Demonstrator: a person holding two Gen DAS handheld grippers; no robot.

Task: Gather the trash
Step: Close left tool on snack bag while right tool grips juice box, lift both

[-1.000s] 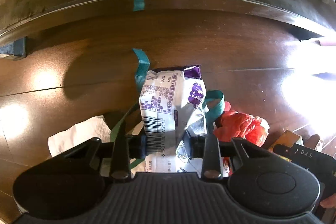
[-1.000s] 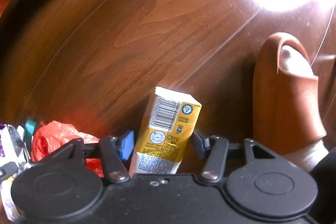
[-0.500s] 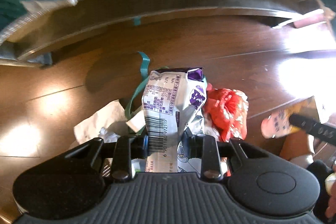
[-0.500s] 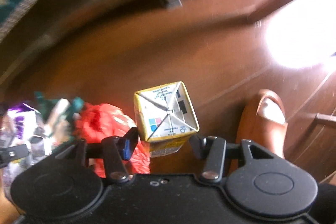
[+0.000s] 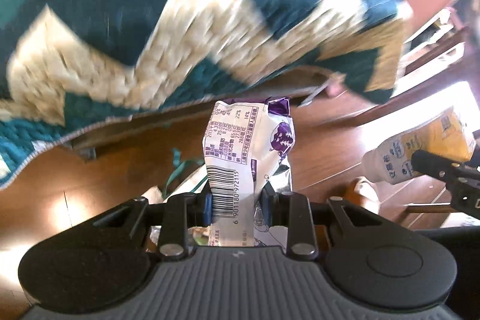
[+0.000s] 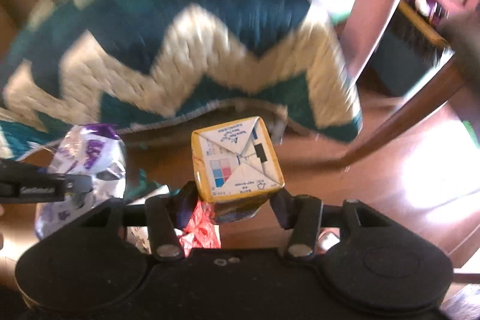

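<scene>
A silver and purple snack wrapper [image 5: 249, 152] (barcode and a nutrition table printed on it) is pinched upright in the left gripper [image 5: 237, 201], raised above the wooden floor [image 5: 99, 167] and in front of the blurred teal and cream rug [image 5: 180, 29]. To the right of the wrapper, a yellow drink carton [image 6: 237, 161] is clamped in the right gripper [image 6: 232, 200], its folded white end panel turned toward the camera. Below the carton, a crumpled red bag [image 6: 199, 233] is seen on the floor.
</scene>
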